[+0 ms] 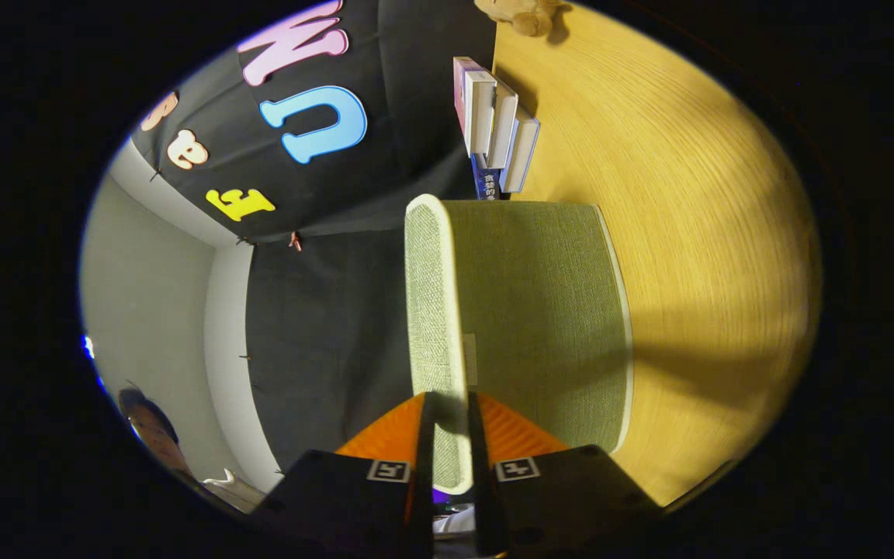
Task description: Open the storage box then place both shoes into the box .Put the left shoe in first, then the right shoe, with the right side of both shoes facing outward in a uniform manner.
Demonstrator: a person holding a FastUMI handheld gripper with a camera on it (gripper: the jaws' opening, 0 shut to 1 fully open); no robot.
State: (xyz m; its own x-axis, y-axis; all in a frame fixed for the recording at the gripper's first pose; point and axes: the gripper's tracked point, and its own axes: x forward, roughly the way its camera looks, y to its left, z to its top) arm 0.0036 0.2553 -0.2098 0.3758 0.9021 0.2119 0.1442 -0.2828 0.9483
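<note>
1. The worktop (695,233), a broad wooden surface, is seen rolled on its side, so the tool is judged to be turned sideways in the hand.
2. The storage box (540,310), covered in green woven cloth with a pale rim, stands on the worktop, just ahead of the tool.
3. The lid (433,310) of the box is seen edge-on, raised away from the box body and running from between the fingers toward the far side. It is judged that the opening step is in progress, the lid being swung up so that the shoes can be put in later.
4. The tool (451,435) is clenched on the near edge of the lid; both fingers press on it, one from each side, so the lid cannot slip while it is lifted.
5. A row of books (493,124) stands beyond the box on the worktop, near the wall.
6. A small plush toy (524,14) lies farther still, partly cut off.
</note>
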